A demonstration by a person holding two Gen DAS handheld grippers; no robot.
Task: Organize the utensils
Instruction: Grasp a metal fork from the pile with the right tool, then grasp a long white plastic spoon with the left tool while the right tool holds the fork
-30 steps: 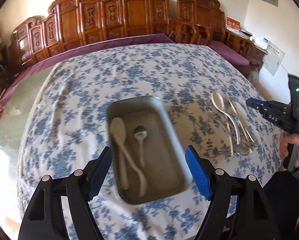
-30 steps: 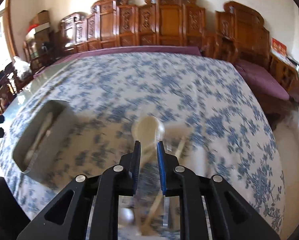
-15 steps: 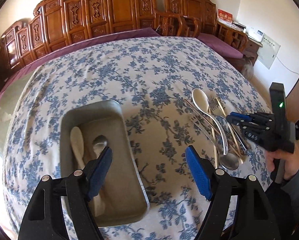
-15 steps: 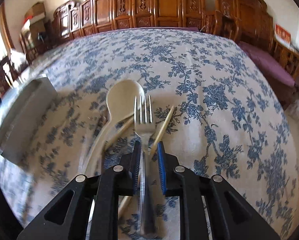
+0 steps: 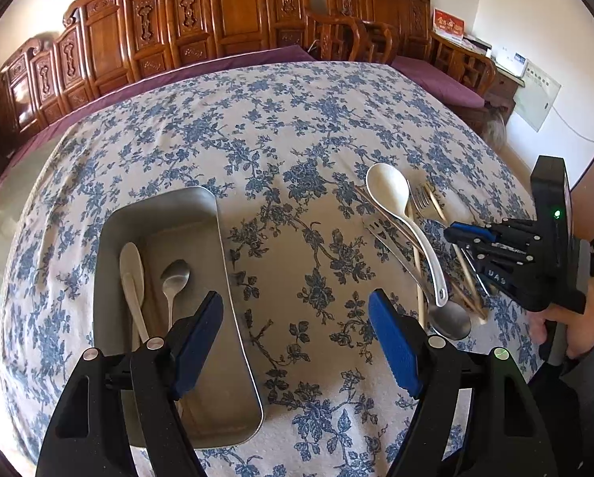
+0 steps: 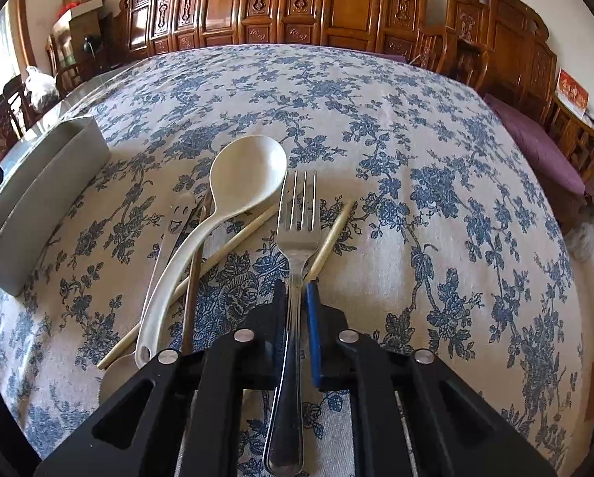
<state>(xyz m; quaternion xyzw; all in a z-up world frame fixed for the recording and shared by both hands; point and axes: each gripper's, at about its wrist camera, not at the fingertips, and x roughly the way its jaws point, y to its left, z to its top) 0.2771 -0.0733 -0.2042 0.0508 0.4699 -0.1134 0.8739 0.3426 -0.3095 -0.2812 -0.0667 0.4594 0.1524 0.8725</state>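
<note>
A metal tray lies on the floral tablecloth and holds a cream spoon and a steel spoon. My left gripper is open and empty above the tray's right rim. To the right lies a pile of utensils: a cream ladle spoon, a steel fork, chopsticks and a smiley utensil. My right gripper is low over the pile with its jaws nearly closed around the fork's handle. It also shows in the left wrist view.
The tray shows at the left in the right wrist view. Carved wooden chairs ring the far side of the table. The table edge runs close on the right.
My right gripper has come down over the pile, and the fork's handle now lies between its fingers. My left gripper has drifted right of the tray and stayed open.
</note>
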